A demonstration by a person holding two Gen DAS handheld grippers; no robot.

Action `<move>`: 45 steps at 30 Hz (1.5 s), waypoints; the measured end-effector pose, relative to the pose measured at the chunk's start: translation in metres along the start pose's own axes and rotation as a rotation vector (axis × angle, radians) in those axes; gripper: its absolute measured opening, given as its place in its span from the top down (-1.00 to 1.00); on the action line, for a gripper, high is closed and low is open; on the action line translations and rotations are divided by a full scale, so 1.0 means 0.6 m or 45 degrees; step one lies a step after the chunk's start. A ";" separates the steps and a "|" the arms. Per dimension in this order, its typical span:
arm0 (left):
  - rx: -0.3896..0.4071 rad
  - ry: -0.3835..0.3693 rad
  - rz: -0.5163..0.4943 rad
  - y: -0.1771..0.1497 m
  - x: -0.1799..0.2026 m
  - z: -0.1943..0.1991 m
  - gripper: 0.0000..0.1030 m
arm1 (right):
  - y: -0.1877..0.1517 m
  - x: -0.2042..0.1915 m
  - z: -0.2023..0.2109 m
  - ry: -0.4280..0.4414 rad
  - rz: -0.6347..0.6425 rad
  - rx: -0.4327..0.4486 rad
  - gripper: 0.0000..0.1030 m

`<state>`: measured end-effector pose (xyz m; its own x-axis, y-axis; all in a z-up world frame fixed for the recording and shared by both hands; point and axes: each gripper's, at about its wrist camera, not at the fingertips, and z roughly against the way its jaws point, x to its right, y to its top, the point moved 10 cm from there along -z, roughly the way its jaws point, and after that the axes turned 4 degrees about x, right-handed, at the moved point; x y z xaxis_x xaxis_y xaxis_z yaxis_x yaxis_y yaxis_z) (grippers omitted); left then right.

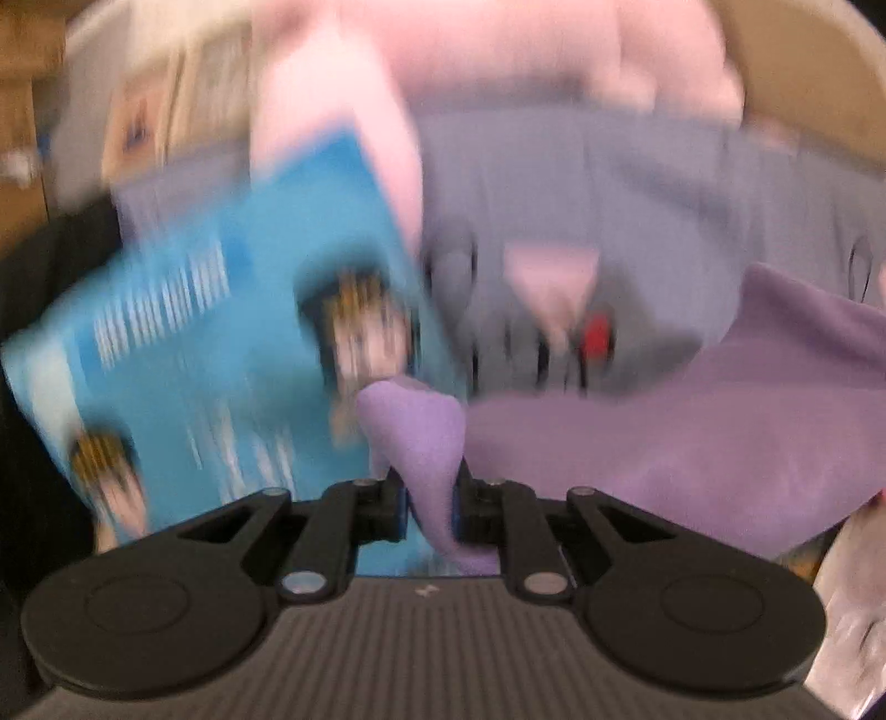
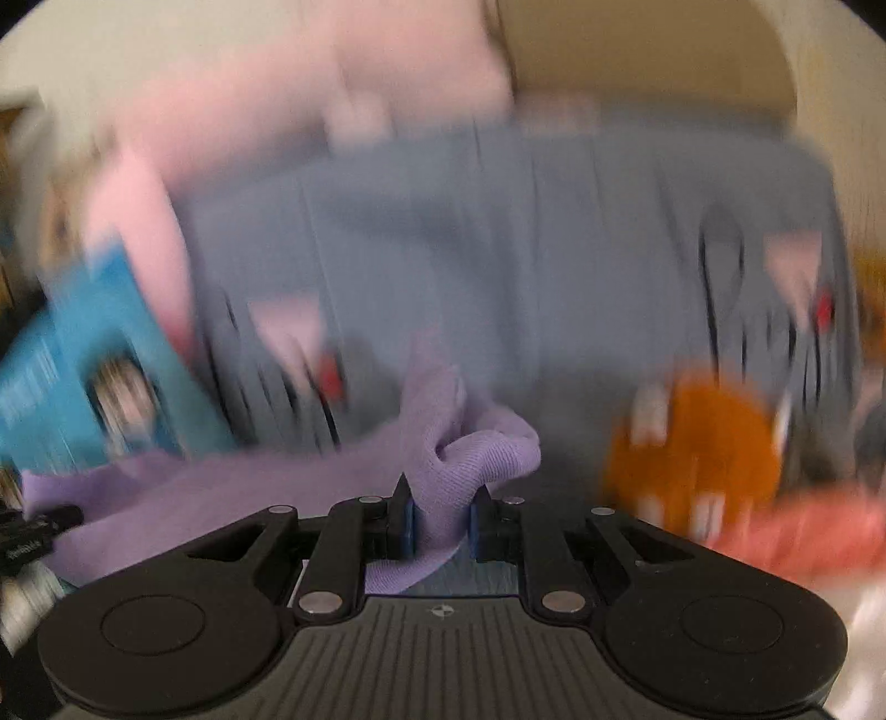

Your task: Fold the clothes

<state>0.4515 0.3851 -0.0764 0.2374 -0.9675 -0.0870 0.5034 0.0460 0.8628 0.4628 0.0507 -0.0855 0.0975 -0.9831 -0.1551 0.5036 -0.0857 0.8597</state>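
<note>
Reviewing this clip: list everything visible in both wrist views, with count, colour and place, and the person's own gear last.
Soft lilac knit cloth: one, lilac, stretched between both tongs, a bunched corner clamped in each.
Grey-blue printed fabric: one, grey-blue with blurred pink, black and red marks, spread behind the lilac cloth.
Pale pink fabric: one mass, pink, above and left of the grey-blue fabric; too blurred to tell more.
Bright blue printed box: one, blue with pictures and white text, far left, tilted.
Round orange soft item: one, orange with white patches, right side.
Coral-red fabric: one, coral, lower right.
Left tongs: black, closed on the cloth.
Right tongs: black, closed on the cloth.
</note>
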 end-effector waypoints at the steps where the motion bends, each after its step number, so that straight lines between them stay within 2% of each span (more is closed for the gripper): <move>1: -0.070 0.006 0.011 -0.054 0.002 -0.027 0.72 | -0.054 0.007 -0.025 -0.020 -0.009 -0.091 0.68; 3: -0.204 0.002 0.049 -0.146 0.002 -0.063 0.71 | -0.148 0.019 -0.052 -0.059 -0.050 -0.229 0.68; 5: -0.301 -0.011 0.111 -0.221 -0.001 -0.079 0.71 | -0.215 0.027 -0.051 -0.085 -0.082 -0.273 0.67; 9: -0.301 -0.042 0.177 -0.276 -0.024 -0.075 0.67 | -0.271 0.044 -0.034 -0.074 -0.166 -0.283 0.67; 14: -0.289 -0.031 0.115 -0.265 -0.027 -0.079 0.63 | -0.260 0.041 -0.030 -0.076 -0.189 -0.274 0.67; 18: -0.304 -0.010 0.083 -0.278 -0.019 -0.075 0.57 | -0.268 0.044 -0.033 -0.069 -0.160 -0.282 0.62; 21: -0.308 -0.006 0.074 -0.287 -0.021 -0.075 0.49 | -0.274 0.046 -0.032 -0.057 -0.125 -0.286 0.56; 25: -0.301 -0.004 0.077 -0.292 -0.030 -0.072 0.27 | -0.274 0.058 -0.019 -0.055 -0.104 -0.282 0.45; 27: -0.307 0.000 0.073 -0.294 -0.035 -0.064 0.18 | -0.272 0.075 -0.003 -0.091 -0.087 -0.258 0.28; 31: -0.237 0.062 0.023 -0.291 -0.049 -0.015 0.00 | -0.244 0.093 0.044 -0.298 0.166 -0.069 0.26; 33: -0.203 0.058 0.081 -0.292 -0.053 0.022 -0.09 | -0.227 0.094 0.056 -0.354 0.247 0.001 0.26; 35: -0.170 0.021 0.093 -0.288 -0.039 0.046 -0.23 | -0.211 0.080 0.051 -0.277 0.268 0.022 0.26; 38: -0.119 -0.048 0.061 -0.279 -0.006 0.072 -0.33 | -0.191 0.045 0.024 -0.163 0.355 0.020 0.26; 40: -0.086 -0.093 0.039 -0.272 0.017 0.089 -0.42 | -0.177 0.023 -0.008 -0.135 0.422 0.022 0.22; 43: -0.045 -0.159 0.010 -0.265 0.048 0.111 -0.43 | -0.159 0.012 -0.068 -0.112 0.483 -0.019 0.22; 45: -0.054 -0.181 0.004 -0.267 0.058 0.108 -0.43 | -0.154 0.015 -0.109 -0.102 0.487 -0.071 0.23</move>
<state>0.3256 0.3280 -0.1855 0.1206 -0.9927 -0.0101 0.5384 0.0569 0.8408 0.4734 0.0602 -0.1982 0.2209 -0.9521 0.2114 0.4898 0.2957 0.8201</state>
